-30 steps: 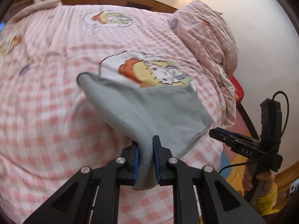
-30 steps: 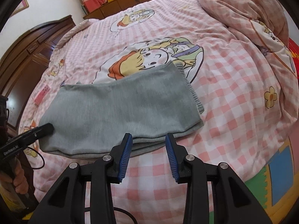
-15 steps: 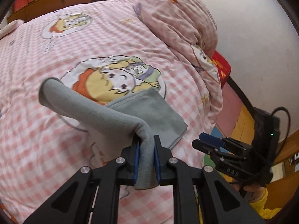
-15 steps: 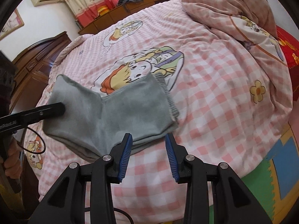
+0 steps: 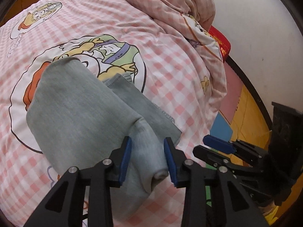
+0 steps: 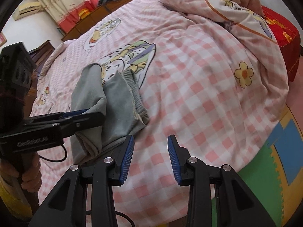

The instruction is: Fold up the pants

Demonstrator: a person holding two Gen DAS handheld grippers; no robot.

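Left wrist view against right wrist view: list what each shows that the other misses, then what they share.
Only the left wrist view shows the left gripper open, the grey pants lying between its fingers. Only the right wrist view shows the curtains, the air conditioner and the hand on the other handle. Both show the pants folded on the pink checked bedsheet.

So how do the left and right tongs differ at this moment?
The left tongs straddle the folded grey pants, blue pads apart with cloth between them; the right tongs hang over bare pink checked bedsheet, holding nothing. The left sit over the fold, the right beside it. Both are open.
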